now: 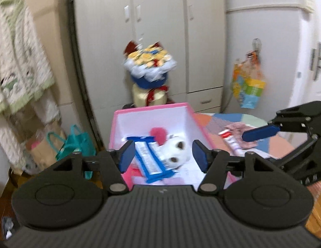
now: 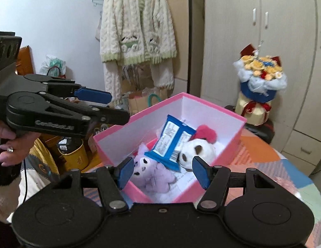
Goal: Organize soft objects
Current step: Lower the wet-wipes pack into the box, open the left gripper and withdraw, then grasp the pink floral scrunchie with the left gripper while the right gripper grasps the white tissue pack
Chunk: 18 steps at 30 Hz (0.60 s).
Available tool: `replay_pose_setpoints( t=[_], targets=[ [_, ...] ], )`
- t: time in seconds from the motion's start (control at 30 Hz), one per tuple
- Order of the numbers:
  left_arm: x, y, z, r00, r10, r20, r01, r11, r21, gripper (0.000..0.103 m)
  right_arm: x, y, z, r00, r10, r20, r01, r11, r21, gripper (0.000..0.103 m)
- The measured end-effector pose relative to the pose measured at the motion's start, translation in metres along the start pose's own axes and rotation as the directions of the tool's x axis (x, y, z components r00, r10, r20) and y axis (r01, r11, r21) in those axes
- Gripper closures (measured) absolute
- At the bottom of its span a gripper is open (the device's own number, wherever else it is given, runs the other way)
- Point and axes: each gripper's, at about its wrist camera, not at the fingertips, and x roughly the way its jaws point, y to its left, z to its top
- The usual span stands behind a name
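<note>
The left gripper (image 1: 162,157) is hanging above the near rim of the pink box (image 2: 110,138), its fingers standing wide with nothing between them. The right gripper (image 2: 161,170) is hovering over the box's near corner, its fingers also wide and gripping nothing. In the right wrist view the left gripper is reaching in from the left, held by a hand (image 2: 12,144), clear of the box's left wall.

The soft things are lying inside the box: a purple plush (image 2: 152,175) against the near wall, a white plush (image 2: 198,152) with dark eye patches beside it, a pink plush (image 2: 208,133) behind that, and a blue packet (image 2: 171,142) lying across the purple and white ones. The middle of the box floor is covered; some white floor is showing by the far wall and the near right corner.

The box is sitting on a patchwork cloth (image 2: 284,165), near its left edge. To the box's right the cloth is lying mostly bare in the right wrist view; in the left wrist view a tube (image 1: 232,142) is lying there, just beside the box. Behind the box a bouquet (image 2: 260,78) is standing close to the far corner, in front of a wardrobe (image 2: 253,41). A cardigan (image 2: 137,26) is hanging at the back left.
</note>
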Motion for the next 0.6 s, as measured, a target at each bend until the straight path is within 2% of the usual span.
replay_pose_setpoints(
  t=[0.1, 0.13, 0.27, 0.6],
  targets=[
    [-0.014, -0.017, -0.001, 0.997, -0.080, 0.008, 0.080, 0.996, 0.024, 0.034, -0.025, -0.006, -0.013, 0.999, -0.032, 0.013, 0.032, 0.999, 0.020, 0.035],
    [-0.017, -0.023, -0.002, 0.993, -0.121, -0.001, 0.121, 0.992, 0.024, 0.031, -0.032, -0.009, -0.017, 0.999, -0.042, 0.011, 0.042, 0.999, 0.024, 0.035],
    [-0.019, -0.044, -0.006, 0.969, -0.244, -0.049, 0.245, 0.970, 0.011, 0.030, -0.056, -0.018, -0.041, 0.997, -0.075, -0.008, 0.075, 0.997, 0.012, 0.035],
    [0.010, -0.114, -0.012, 0.934, -0.337, -0.116, 0.346, 0.936, 0.065, 0.030, -0.090, -0.058, -0.097, 0.979, -0.202, -0.013, 0.203, 0.974, 0.097, 0.034]
  ],
)
